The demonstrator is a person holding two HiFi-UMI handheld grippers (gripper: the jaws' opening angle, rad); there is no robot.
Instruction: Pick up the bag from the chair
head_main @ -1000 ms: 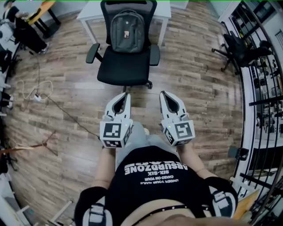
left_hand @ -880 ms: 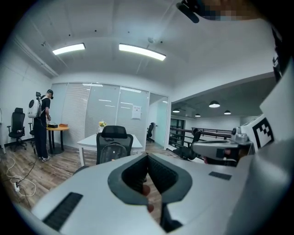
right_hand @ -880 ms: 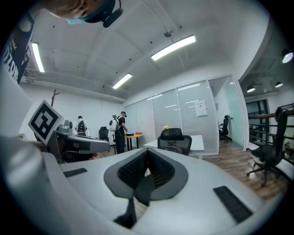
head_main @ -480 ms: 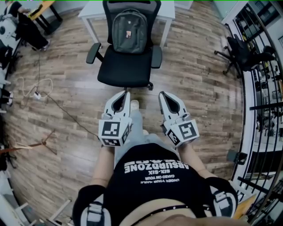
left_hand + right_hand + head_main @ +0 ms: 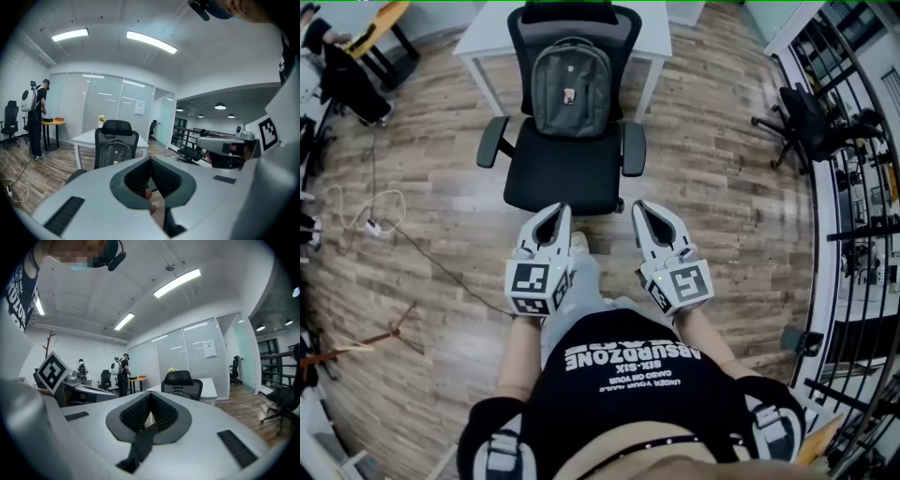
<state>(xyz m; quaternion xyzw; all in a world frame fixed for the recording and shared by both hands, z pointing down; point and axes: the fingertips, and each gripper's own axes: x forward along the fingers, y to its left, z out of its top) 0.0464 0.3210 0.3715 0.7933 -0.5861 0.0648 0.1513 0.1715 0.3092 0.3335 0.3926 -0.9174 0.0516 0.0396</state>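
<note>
A grey backpack (image 5: 571,86) stands upright on the seat of a black office chair (image 5: 561,169), leaning on its backrest. Both grippers are held side by side just short of the seat's front edge. My left gripper (image 5: 559,209) is shut and holds nothing, and my right gripper (image 5: 642,206) is likewise shut and empty. In the left gripper view the backpack (image 5: 114,153) shows on the chair above the closed left gripper (image 5: 150,159). In the right gripper view the chair's headrest (image 5: 178,377) rises beyond the right gripper (image 5: 150,394), and the bag is mostly hidden.
A white table (image 5: 484,33) stands right behind the chair. Another black chair (image 5: 811,111) is at the right, near metal railings (image 5: 853,234). Cables (image 5: 373,204) lie on the wooden floor at the left. People (image 5: 121,376) stand at desks far off.
The chair and bag have come closer in the head view as I stepped forward. Both grippers stay shut and side by side, now nearly at the seat's front edge.
</note>
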